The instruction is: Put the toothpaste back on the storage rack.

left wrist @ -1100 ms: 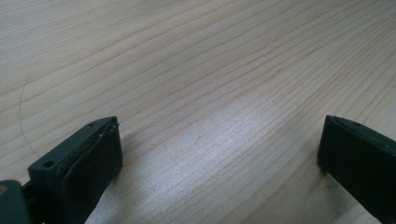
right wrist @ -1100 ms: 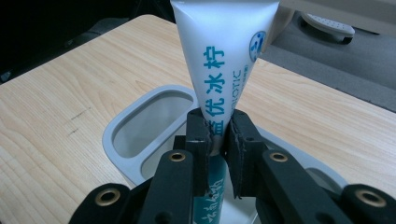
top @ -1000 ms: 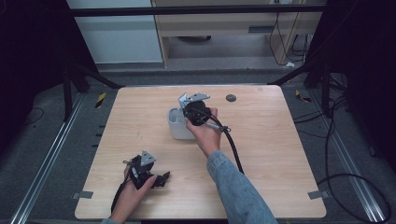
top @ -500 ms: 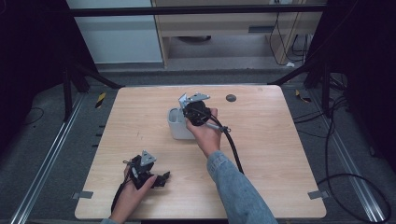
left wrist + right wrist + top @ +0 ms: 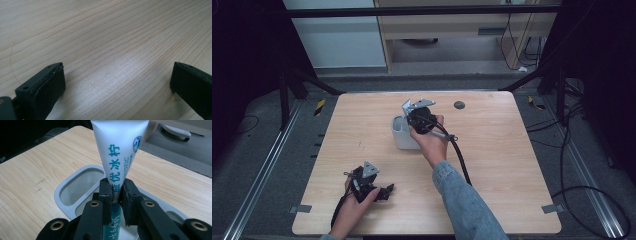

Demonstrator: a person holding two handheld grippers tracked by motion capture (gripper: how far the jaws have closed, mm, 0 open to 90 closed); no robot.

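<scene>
My right claw [image 5: 117,195] is clamped on a white toothpaste tube [image 5: 119,152] with blue-green lettering, pinching it at its narrow part so the broad end sticks out beyond the jaws. I hold it directly over a light grey holder [image 5: 65,185] with rounded compartments, which stands near the middle of the wooden surface [image 5: 492,165], a little toward the far edge. In the high view my right hand [image 5: 430,142] covers part of that holder [image 5: 401,136], and a small dark round thing [image 5: 459,105] lies near the far edge, to the right of it. My left claw [image 5: 117,82] has its jaws spread wide with nothing between them, low over bare wood. In the high view this left claw [image 5: 382,191] sits by the near-left corner, well apart from the holder.
</scene>
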